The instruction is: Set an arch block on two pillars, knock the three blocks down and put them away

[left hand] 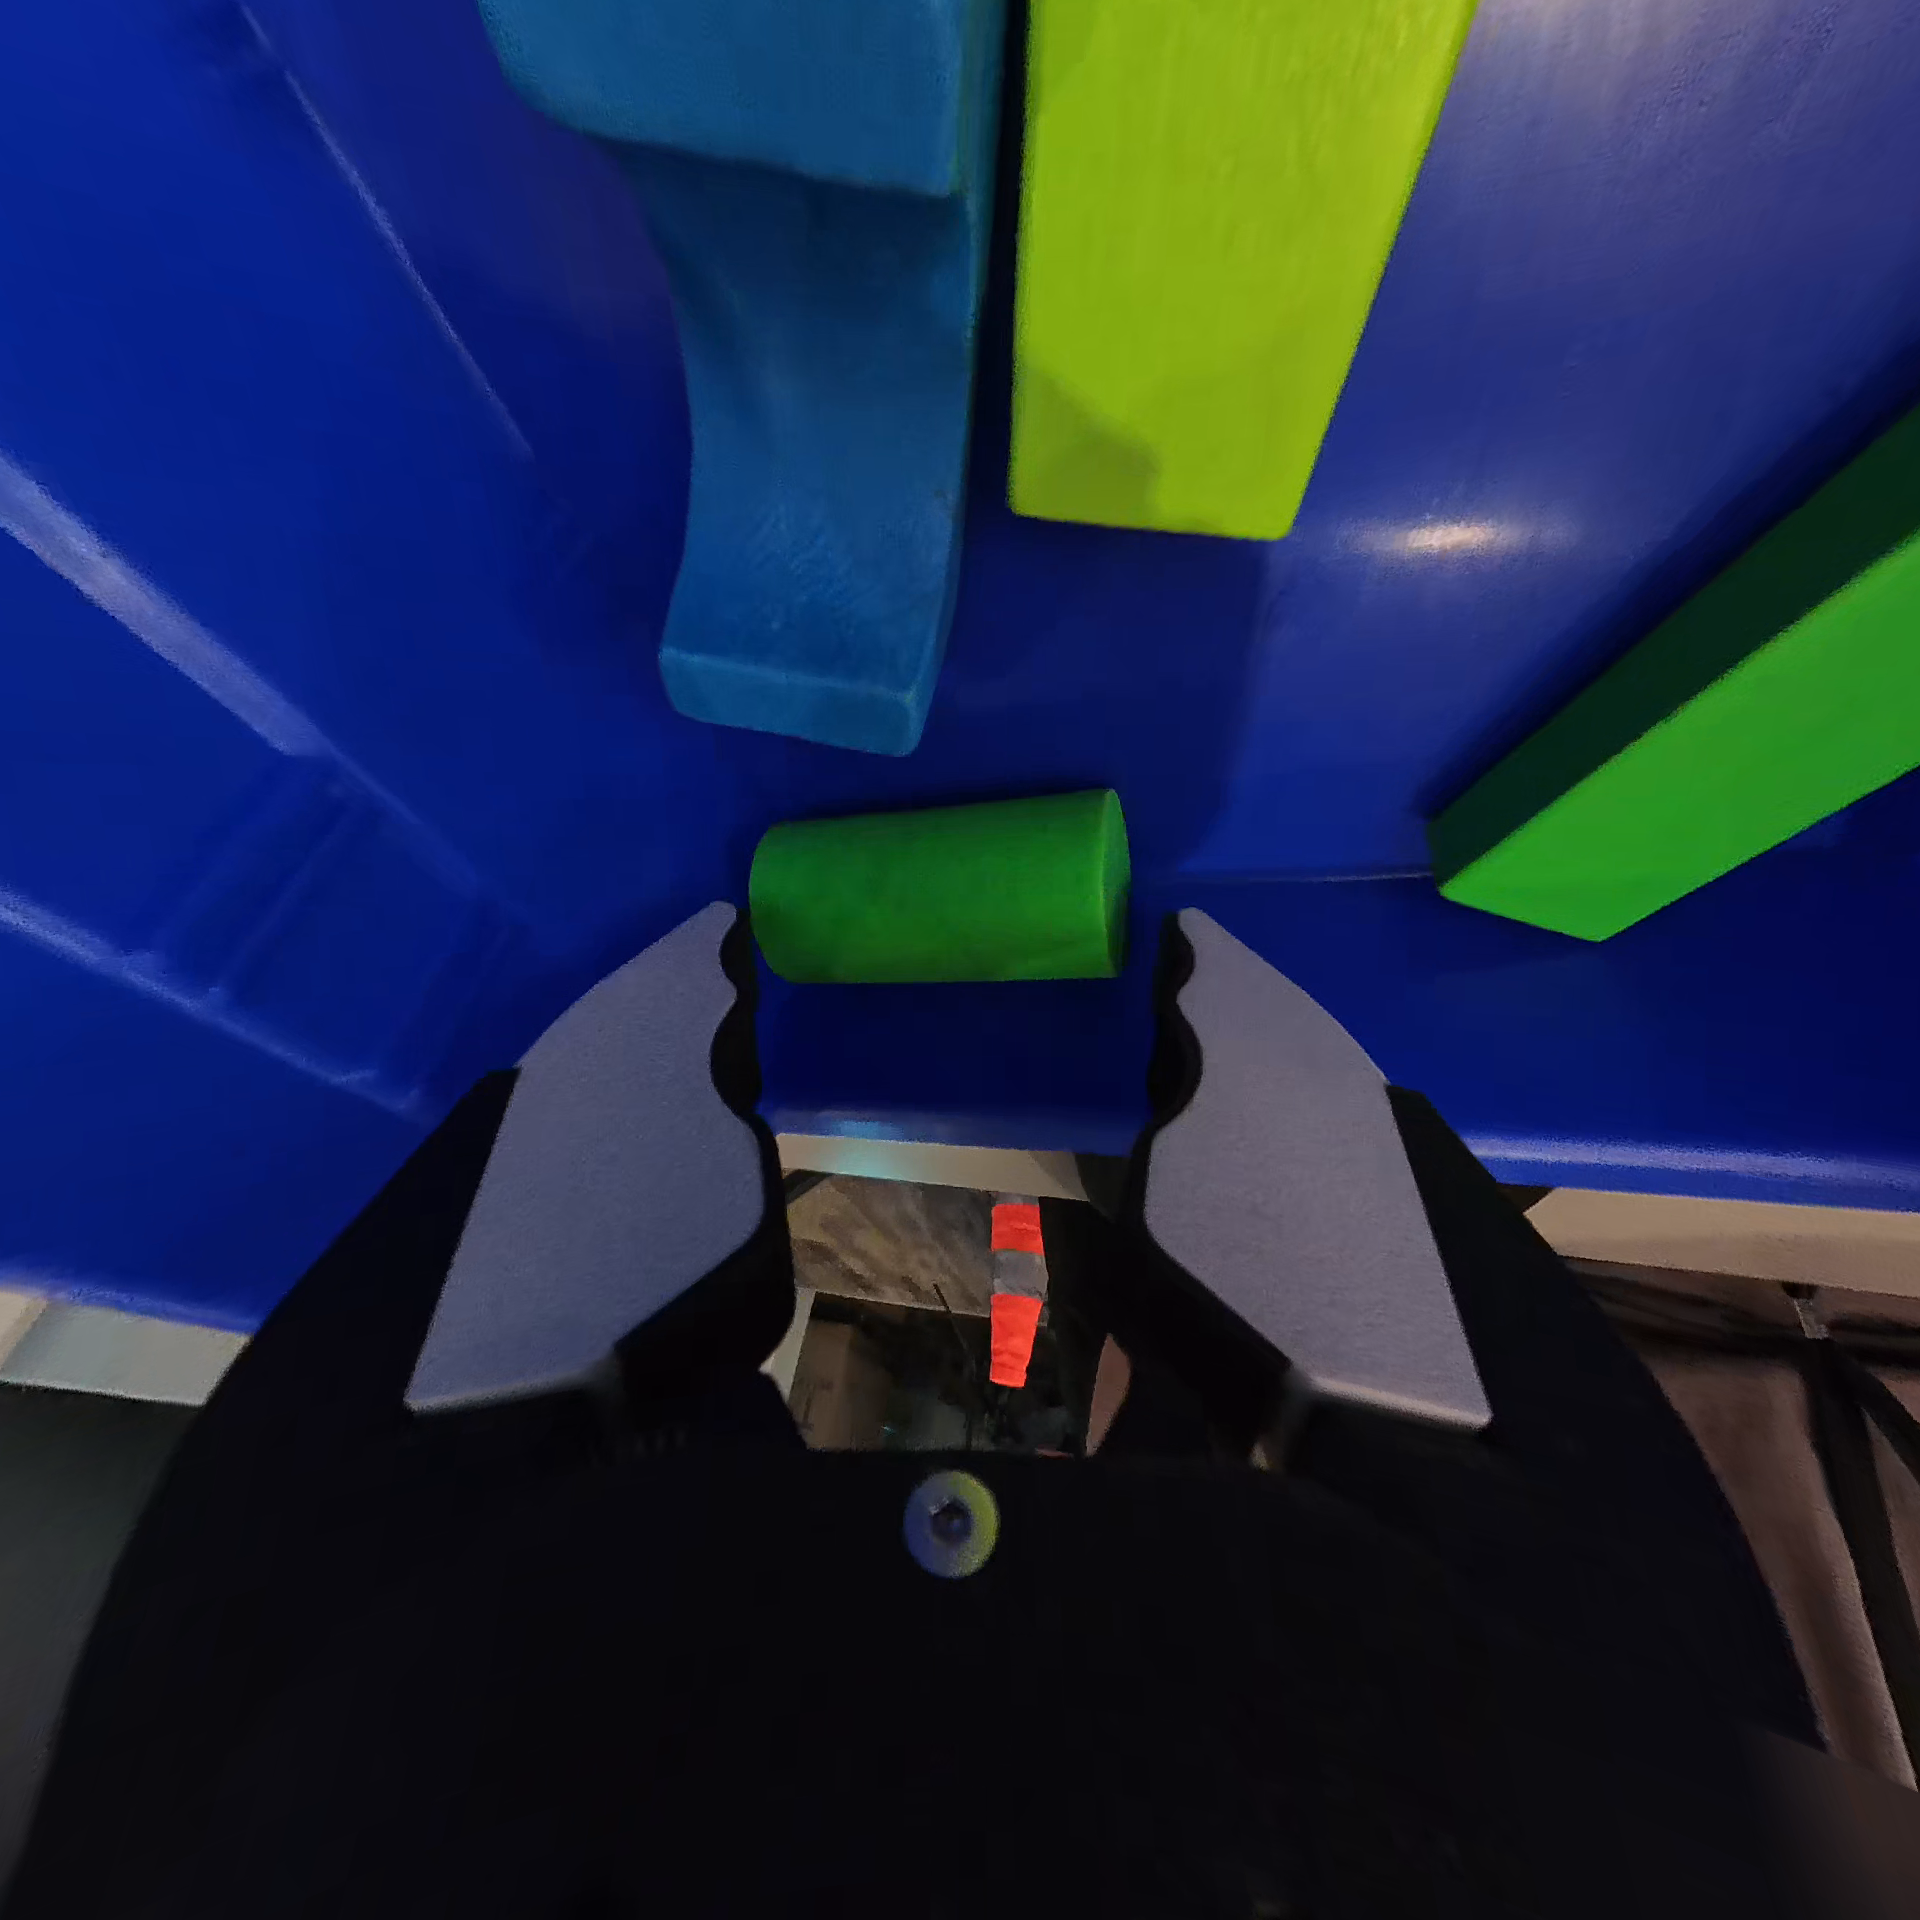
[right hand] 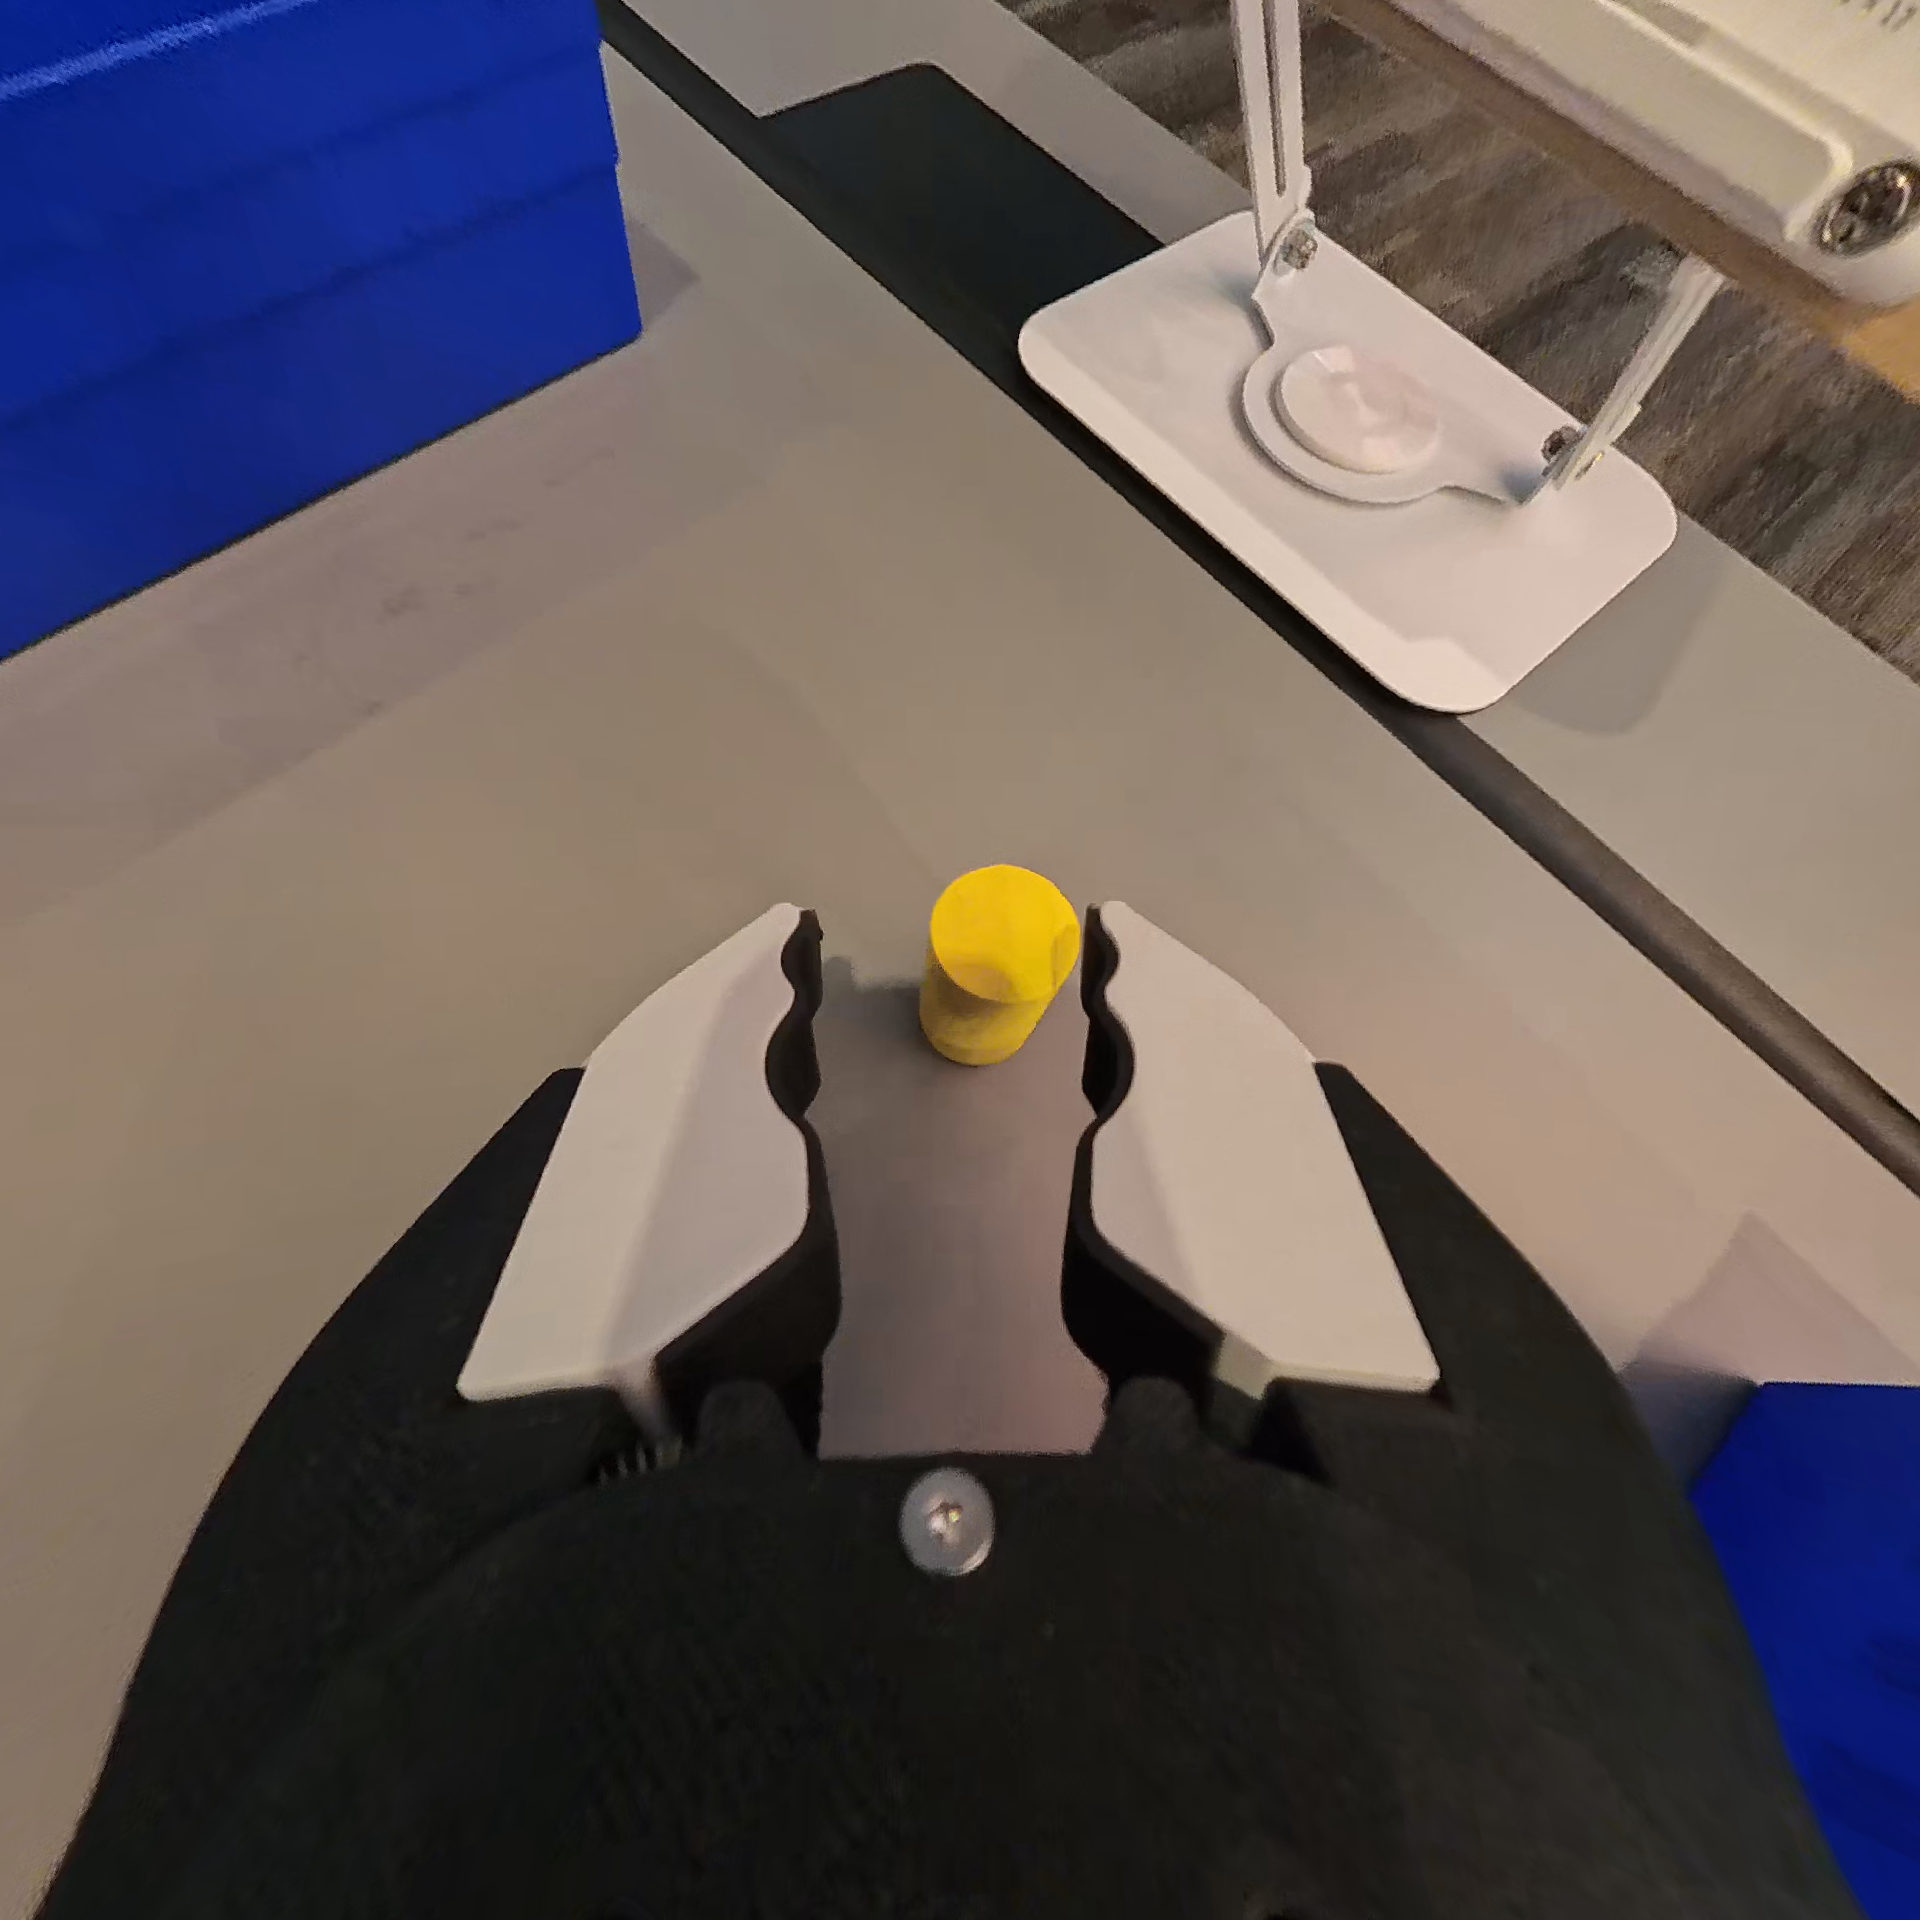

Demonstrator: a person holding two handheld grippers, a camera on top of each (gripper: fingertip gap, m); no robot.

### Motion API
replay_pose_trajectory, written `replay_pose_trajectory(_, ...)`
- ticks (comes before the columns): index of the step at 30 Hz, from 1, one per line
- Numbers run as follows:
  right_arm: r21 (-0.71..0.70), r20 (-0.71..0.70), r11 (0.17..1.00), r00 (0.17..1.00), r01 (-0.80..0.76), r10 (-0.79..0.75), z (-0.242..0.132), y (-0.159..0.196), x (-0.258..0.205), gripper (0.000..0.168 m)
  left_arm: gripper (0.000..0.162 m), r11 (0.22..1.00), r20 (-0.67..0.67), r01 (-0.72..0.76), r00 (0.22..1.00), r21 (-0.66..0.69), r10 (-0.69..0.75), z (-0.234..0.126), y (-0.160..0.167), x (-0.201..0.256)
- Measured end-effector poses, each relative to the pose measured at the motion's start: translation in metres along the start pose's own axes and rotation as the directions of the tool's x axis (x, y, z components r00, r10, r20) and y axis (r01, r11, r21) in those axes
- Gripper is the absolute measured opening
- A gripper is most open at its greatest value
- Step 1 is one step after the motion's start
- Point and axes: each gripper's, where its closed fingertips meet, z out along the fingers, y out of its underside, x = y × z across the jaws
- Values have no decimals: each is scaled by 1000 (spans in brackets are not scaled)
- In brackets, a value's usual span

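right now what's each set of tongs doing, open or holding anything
Left tongs: open, empty, fingertips either side of the green cylinder lying in the blue bin.
Right tongs: open, empty, around the upright yellow cylinder on the table.

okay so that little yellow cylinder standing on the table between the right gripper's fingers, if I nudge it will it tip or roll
The yellow cylinder stands on end on a small footprint, so a nudge near its top would probably tip it. Once down, its round side would likely roll across the smooth grey table. It looks rigid, so the open right gripper should close on it without crushing it.
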Motion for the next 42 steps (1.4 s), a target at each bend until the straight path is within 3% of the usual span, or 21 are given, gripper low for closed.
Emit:
replay_pose_trajectory(17,28,23,999,1000,20,-20,-7,-9,-3,49,72,999,-81,28,996,-44,-32,7,-1,8)
replay_pose_trajectory(24,20,10,998,999,52,-52,-6,-9,-3,49,72,999,-57,-6,998,-41,3,5,-1,5)
replay_pose_trajectory(27,31,0,998,999,53,-53,-9,-12,-1,49,72,1000,-31,-10,999,-1,10,-5,4,0)
replay_pose_trajectory(31,64,-34,995,997,72,-70,-17,-21,3,49,72,983,-35,-16,999,184,23,-35,2,-3)
replay_pose_trajectory(34,123,-37,985,992,122,-118,-26,-35,-6,49,72,900,-100,-99,983,425,155,-73,-8,15)
replay_pose_trajectory(37,283,47,936,971,211,-233,-40,-61,-45,49,72,746,-184,-159,916,646,355,-121,-16,52)
replay_pose_trajectory(39,411,112,862,923,295,-369,-54,-74,-86,49,72,612,-213,-186,828,769,519,-156,-16,86)
replay_pose_trajectory(42,525,123,740,822,422,-556,-71,-80,-140,49,72,427,-229,-183,628,886,744,-203,-1,141)
